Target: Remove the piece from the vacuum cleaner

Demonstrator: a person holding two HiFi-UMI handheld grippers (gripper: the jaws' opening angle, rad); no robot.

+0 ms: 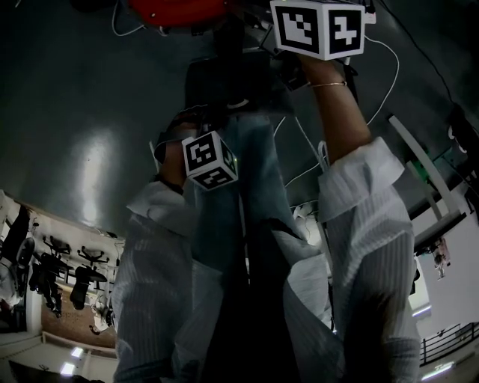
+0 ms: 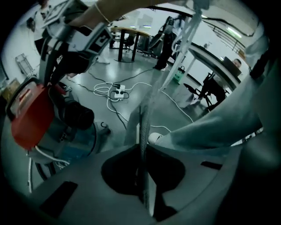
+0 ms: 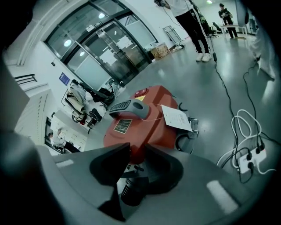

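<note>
Two white striped sleeves [image 1: 367, 247] and a pair of jeans [image 1: 251, 172] are seen closest in the head view, and a marker cube [image 1: 209, 159] is carried at the end of the left arm. A second marker cube [image 1: 318, 28] is held farther out on the right arm, just beside the red vacuum cleaner [image 1: 179, 9].

In the left gripper view, the left gripper [image 2: 144, 176] is seen with its jaws pressed flat together, so that only a thin seam is left between them. Whether anything thin is pinched there cannot be made out. It is held apart from the vacuum cleaner [image 2: 30, 114], which is seen at the left of that view.

The right gripper [image 3: 135, 158] is clamped around a black ribbed piece [image 3: 131, 189], which is held upright between the jaws at the near side of the vacuum cleaner [image 3: 145, 123]. The top of the piece is seen right against the red body, but whether it is plugged in cannot be told.

A grey handle [image 3: 129, 107] is set on top of the red body, a dark label plate [image 3: 124, 125] is fixed below it, and a white tag [image 3: 175, 117] is tied on by a thin string. A white power strip [image 3: 248, 160] with looped cables is laid on the glossy grey floor [image 3: 210, 105] to the right, well apart from the cleaner. A standing person [image 3: 189, 22] is seen in the background.
</note>
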